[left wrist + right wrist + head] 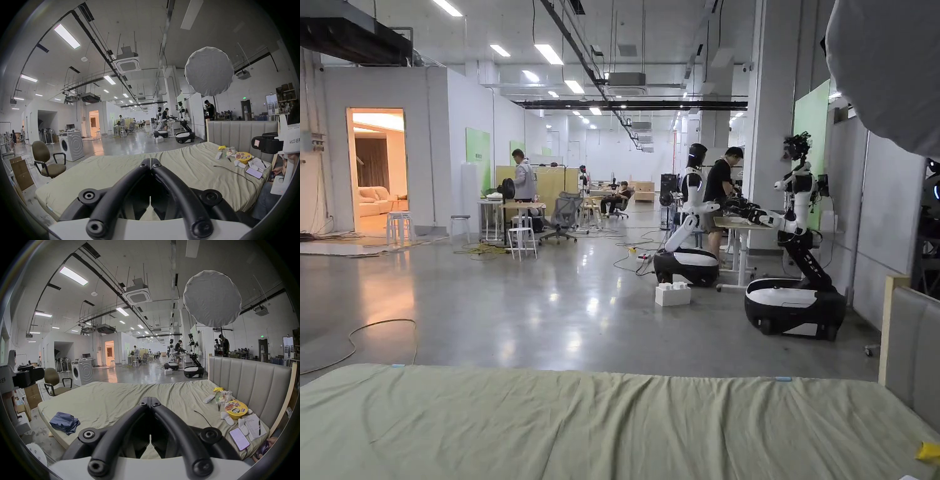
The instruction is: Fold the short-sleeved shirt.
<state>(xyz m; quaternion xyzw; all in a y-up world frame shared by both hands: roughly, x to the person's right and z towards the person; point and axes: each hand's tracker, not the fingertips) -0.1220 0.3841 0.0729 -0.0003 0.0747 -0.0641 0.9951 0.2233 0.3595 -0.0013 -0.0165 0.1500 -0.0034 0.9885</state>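
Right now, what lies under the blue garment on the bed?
The crumpled blue garment rests directly on the green sheet near the bed's left corner. Bare sheet surrounds it; anything hidden within or beneath its folds cannot be seen. Both grippers hover shut, apart from it.

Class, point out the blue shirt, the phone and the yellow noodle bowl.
blue shirt (pixel 65 423): right gripper view, middle of the crumpled cloth.
phone (pixel 239 439): right gripper view, centre of its screen.
yellow noodle bowl (pixel 236 409): right gripper view, its printed lid.
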